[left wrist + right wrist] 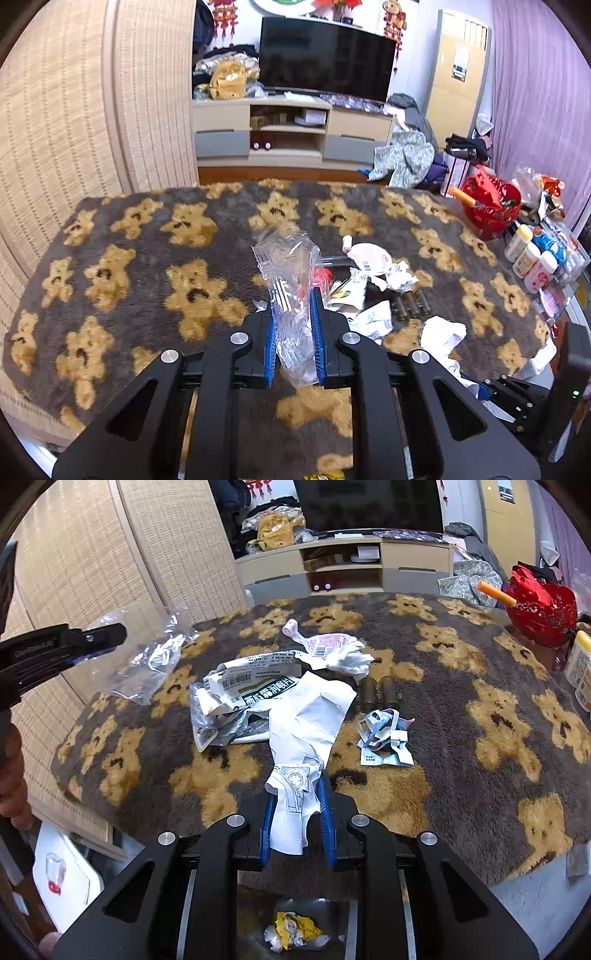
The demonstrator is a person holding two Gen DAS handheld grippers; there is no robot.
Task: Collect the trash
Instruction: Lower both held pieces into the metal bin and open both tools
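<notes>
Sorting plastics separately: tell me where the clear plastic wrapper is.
The clear plastic wrapper is clamped in the left gripper, raised above the bear-pattern blanket.

Both wrist views low, near, angled down — sharing bear blanket (147,236), television wall

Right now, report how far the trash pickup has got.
Done: crumpled yellow wrapper already lies in the bin below the table edge. In hand: left tongs grip a clear plastic bag; right tongs grip white paper. Left: torn box, blue-white scraps, crumpled pink-printed wrapper.
</notes>
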